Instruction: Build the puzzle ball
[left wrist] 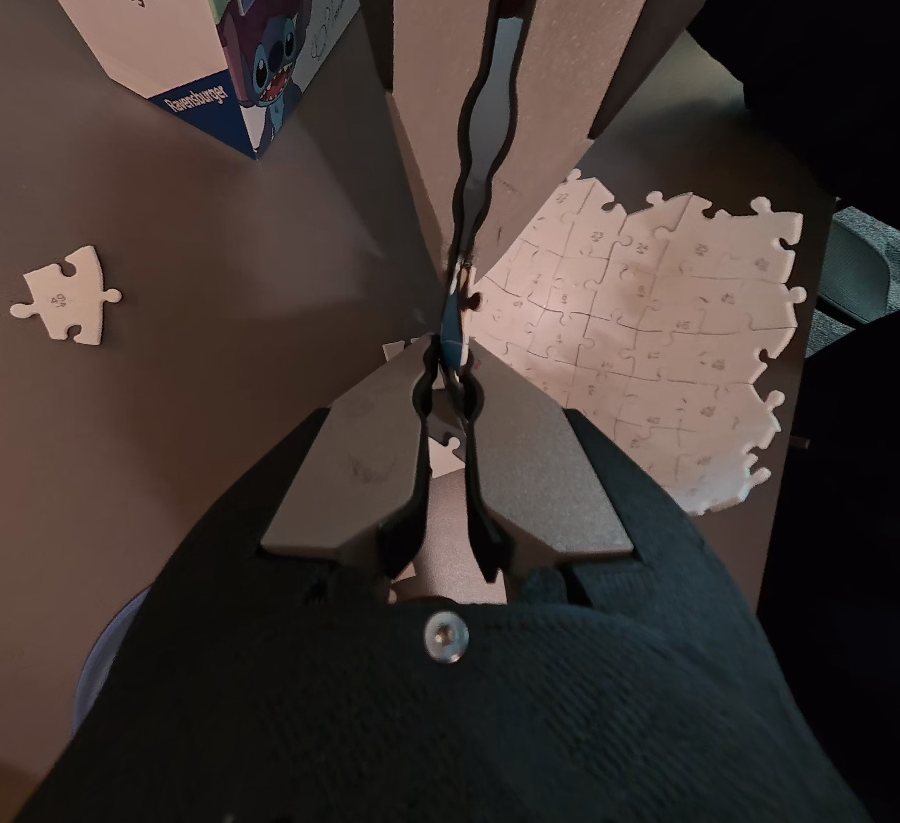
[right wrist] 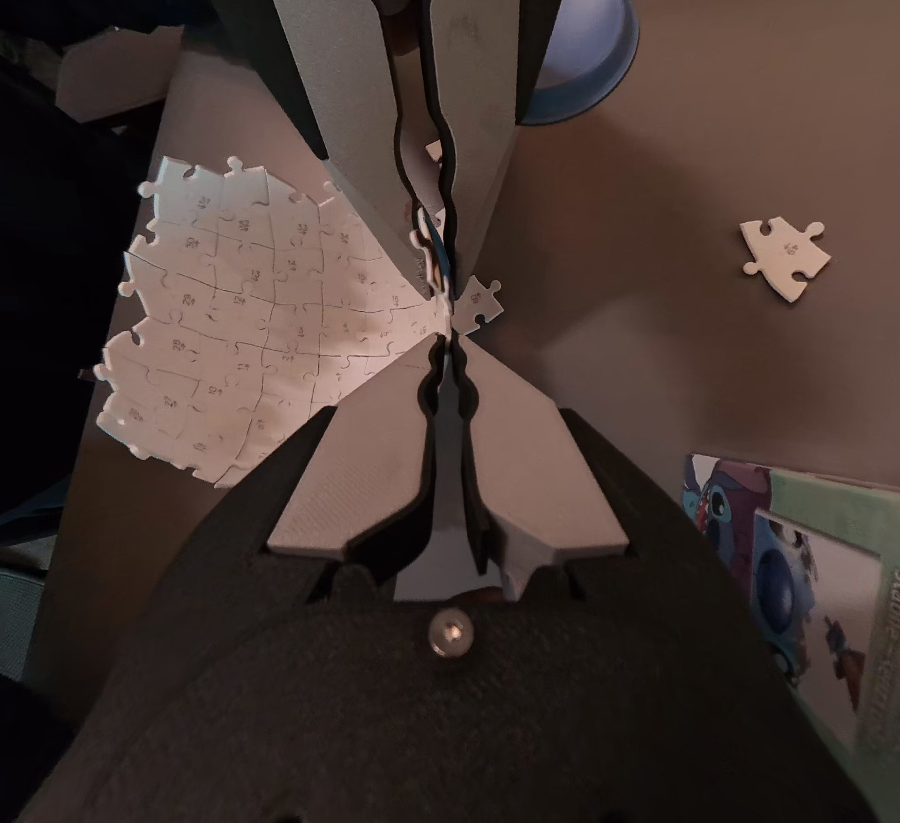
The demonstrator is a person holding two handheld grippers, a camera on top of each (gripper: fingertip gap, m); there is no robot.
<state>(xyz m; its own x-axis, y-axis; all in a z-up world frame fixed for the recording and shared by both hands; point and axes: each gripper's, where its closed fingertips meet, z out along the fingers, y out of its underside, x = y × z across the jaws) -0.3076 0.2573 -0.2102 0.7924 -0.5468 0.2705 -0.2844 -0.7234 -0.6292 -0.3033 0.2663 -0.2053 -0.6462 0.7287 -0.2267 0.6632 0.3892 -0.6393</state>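
Note:
The half-built puzzle ball (left wrist: 647,327) is a curved white shell of numbered pieces, lying inner side up near the table edge; it also shows in the right wrist view (right wrist: 234,312). My two grippers meet tip to tip at its rim. My left gripper (left wrist: 444,351) is shut on a single puzzle piece (left wrist: 450,324) held edge-on, its blue side showing. My right gripper (right wrist: 445,337) is shut on the shell's rim. Each shows in the other's view, the right gripper (left wrist: 460,271) and the left gripper (right wrist: 436,263). Another white piece (right wrist: 479,303) juts out beside the tips; I cannot tell whether it is joined.
A loose white piece (left wrist: 65,300) lies apart on the brown table (left wrist: 219,239), also in the right wrist view (right wrist: 785,260). The puzzle box (left wrist: 234,49) stands behind it, also (right wrist: 803,580). A blue bowl (right wrist: 591,44) sits beyond the left gripper. The table edge (left wrist: 813,361) runs just past the shell. Left and right tips are no more than a few centimetres apart.

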